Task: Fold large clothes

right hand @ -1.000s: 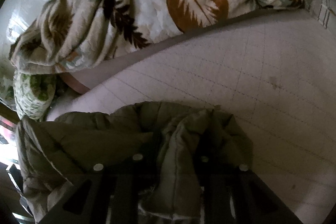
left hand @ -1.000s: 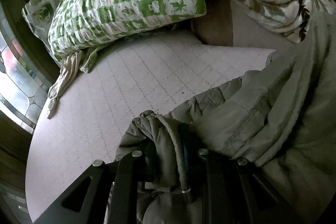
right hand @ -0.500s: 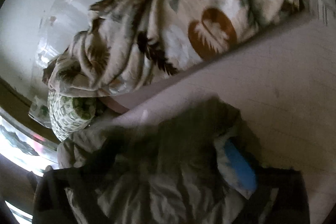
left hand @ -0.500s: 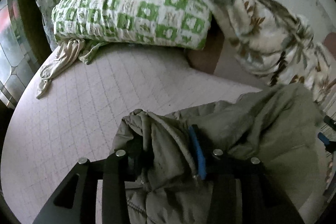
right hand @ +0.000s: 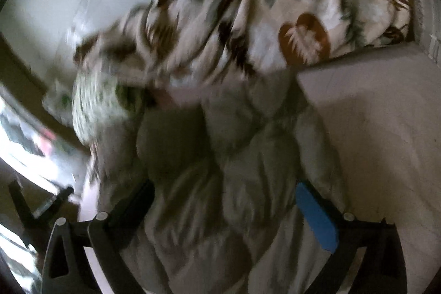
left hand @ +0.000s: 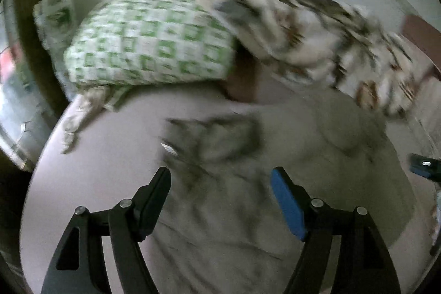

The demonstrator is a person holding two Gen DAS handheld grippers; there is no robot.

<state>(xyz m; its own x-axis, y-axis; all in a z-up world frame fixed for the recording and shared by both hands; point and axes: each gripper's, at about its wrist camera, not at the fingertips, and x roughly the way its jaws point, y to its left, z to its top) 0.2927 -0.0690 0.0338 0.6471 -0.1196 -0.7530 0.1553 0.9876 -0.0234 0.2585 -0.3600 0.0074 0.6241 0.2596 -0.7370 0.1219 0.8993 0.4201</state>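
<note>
An olive-grey quilted jacket [left hand: 289,170] lies folded on the pale bed sheet [left hand: 104,156]. In the left wrist view my left gripper [left hand: 220,178] hangs above the jacket's left part with its jaws opening and nothing pinched between them. The right wrist view shows the same jacket [right hand: 234,183] from the other side. My right gripper [right hand: 224,192] hovers above it with jaws spread wide and clear of the cloth. The right gripper's blue pad [left hand: 421,167] peeks in at the right edge of the left wrist view. Both views are blurred.
A green-and-white checked pillow [left hand: 148,46] lies at the head of the bed, with a crumpled leaf-print quilt [right hand: 261,18] heaped beside it along the wall. A window [right hand: 24,150] borders the bed's left side. Bare sheet [right hand: 380,128] stretches right of the jacket.
Both grippers let go of the jacket folds they pinched and lifted away. The jacket dropped flat onto the sheet.
</note>
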